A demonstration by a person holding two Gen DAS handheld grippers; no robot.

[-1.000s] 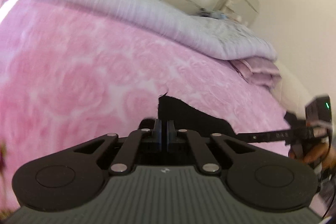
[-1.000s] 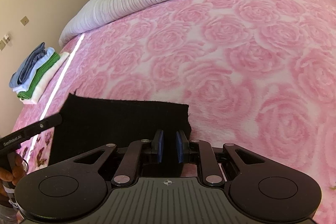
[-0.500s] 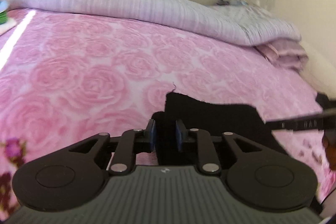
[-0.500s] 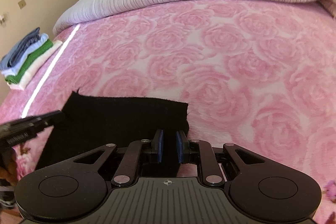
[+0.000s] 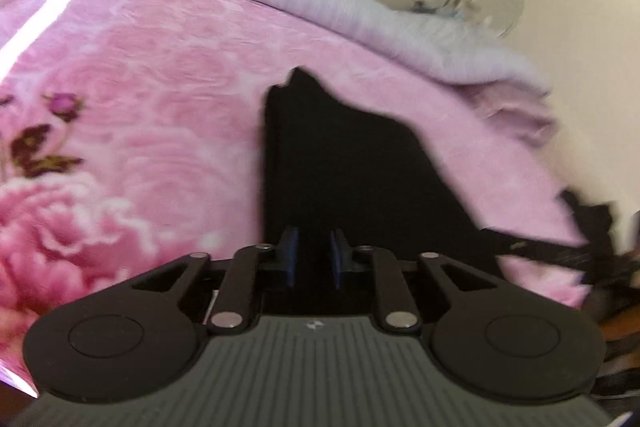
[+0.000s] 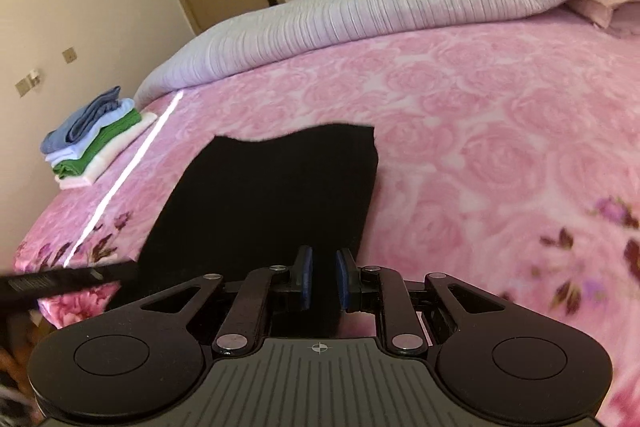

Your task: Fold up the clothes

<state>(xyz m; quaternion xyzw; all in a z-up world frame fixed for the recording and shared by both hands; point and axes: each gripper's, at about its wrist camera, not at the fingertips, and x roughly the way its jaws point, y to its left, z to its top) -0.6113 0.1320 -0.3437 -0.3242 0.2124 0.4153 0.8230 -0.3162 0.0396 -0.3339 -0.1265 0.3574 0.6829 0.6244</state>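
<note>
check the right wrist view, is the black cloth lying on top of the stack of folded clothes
No: the black cloth lies on the pink bedspread, apart from the stack of folded clothes near the bed's far left edge.

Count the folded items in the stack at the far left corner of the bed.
4 visible layers in the folded stack, top to bottom: grey-blue, light blue, green, cream-white at the base. The pile sits near the bed's left edge, beside the lilac duvet. Thinner pieces may be hidden between layers.
</note>
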